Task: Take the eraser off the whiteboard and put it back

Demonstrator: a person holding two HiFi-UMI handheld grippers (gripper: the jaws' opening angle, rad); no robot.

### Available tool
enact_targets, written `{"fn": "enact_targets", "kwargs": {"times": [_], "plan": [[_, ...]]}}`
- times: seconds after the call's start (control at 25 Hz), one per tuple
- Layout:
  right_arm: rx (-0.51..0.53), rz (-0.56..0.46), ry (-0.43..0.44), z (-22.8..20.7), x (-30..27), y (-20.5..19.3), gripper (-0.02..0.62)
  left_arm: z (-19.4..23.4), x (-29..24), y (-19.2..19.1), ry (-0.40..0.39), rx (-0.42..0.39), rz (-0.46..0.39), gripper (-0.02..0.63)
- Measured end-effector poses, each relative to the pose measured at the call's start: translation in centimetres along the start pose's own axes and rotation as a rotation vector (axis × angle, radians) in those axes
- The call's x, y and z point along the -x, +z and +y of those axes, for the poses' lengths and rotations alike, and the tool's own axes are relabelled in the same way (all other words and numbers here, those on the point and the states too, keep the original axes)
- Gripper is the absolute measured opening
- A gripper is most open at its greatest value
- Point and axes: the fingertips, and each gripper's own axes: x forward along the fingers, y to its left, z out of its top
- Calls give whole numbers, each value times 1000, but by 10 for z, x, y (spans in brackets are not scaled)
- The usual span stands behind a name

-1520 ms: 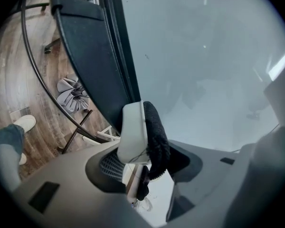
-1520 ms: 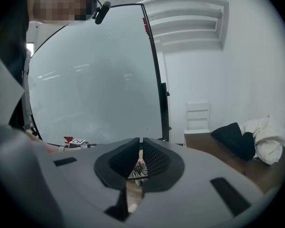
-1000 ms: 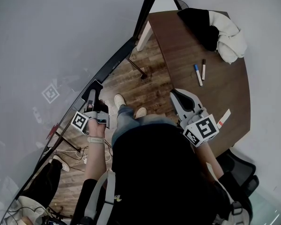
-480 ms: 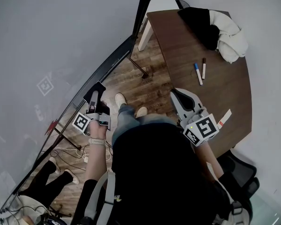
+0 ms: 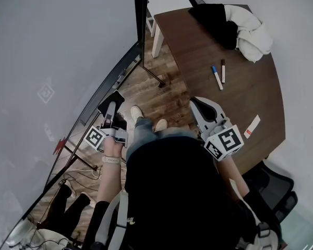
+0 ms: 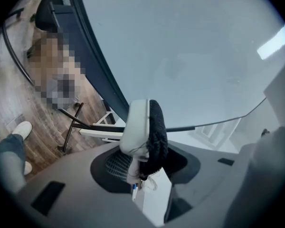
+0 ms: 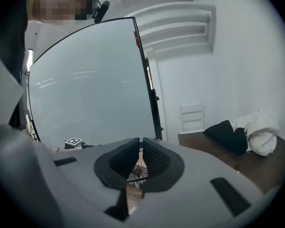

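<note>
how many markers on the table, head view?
2. A blue-capped marker and a dark-capped marker lie side by side mid-table, apart from the clothes pile. More could be hidden under that pile.

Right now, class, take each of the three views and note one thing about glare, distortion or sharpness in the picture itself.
Head view: the wide lens bows the whiteboard frame into a curve. Left gripper view: dark rounded corners, a bright glare streak at upper right, and the eraser sharp up close. Right gripper view: faint light streaks reflect on the whiteboard, and its edge bends.
</note>
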Motion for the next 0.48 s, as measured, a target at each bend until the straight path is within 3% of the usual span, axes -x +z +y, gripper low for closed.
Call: {"fn": "enact_targets", "kwargs": {"times": [0.48], "plan": [[-51,-64,-118,-35,36,5,32,-66,-59,-59,-95,-117,220,169]]}}
